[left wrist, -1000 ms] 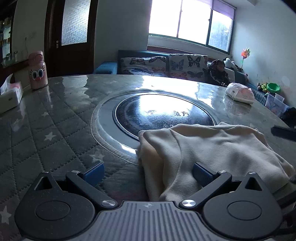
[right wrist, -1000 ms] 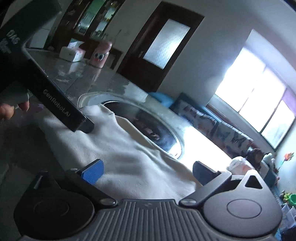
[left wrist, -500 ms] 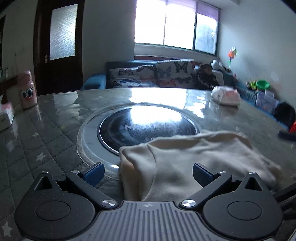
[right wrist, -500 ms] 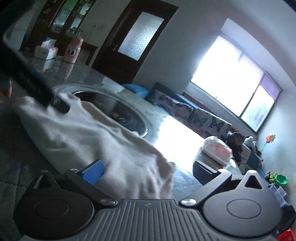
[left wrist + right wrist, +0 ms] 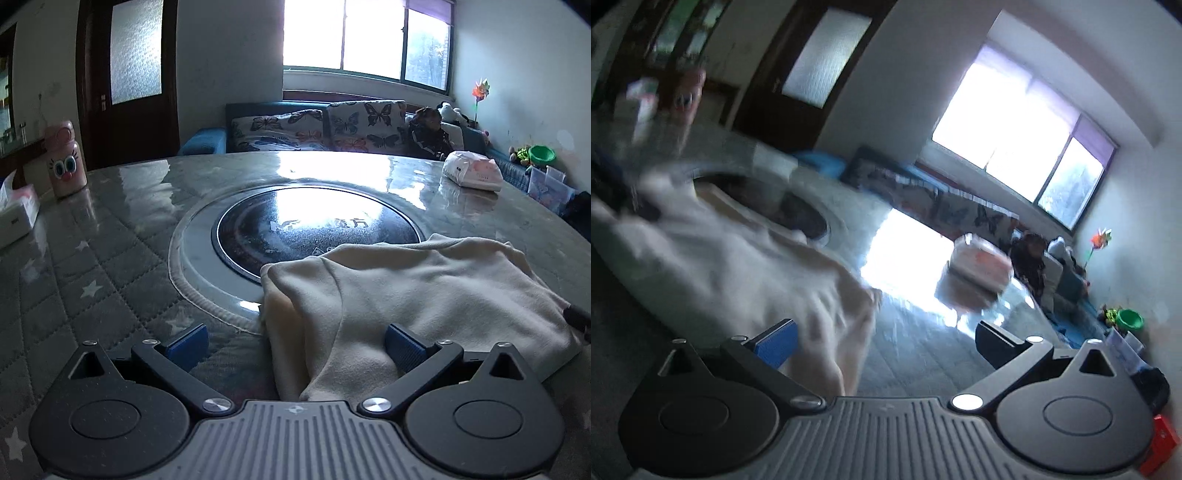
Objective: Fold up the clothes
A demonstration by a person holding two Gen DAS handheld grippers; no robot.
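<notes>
Progress: the cream garment lies in a compact, roughly rectangular bundle, so by its look most of the folding is done.
What is left: judging from the loose, drooping near edge and a few soft ridges, perhaps a last tuck or a smoothing; whether another fold is meant cannot be told.
Where the garment is: on the round table, its far edge overlapping the dark glass disc set in the middle.
Left gripper: jaws spread apart, holding nothing; the near edge of the cloth sits between them, closer to the right blue pad.
Right gripper: jaws also apart and empty; a corner of the cloth hangs beside its left pad, and the view is smeared with blur.
Fabric: thick, soft, fleece-like knit, matte, with rounded folds rather than sharp creases.
Table surface: grey quilted cover with diamond stitching and pale stars, under a glossy clear sheet that throws back the window light.
Disc: smooth, black, circular, ringed by a pale grey band.
Other things: a pink bottle with cartoon eyes, a white tissue box and a soft tissue pack, all well apart from the garment.
</notes>
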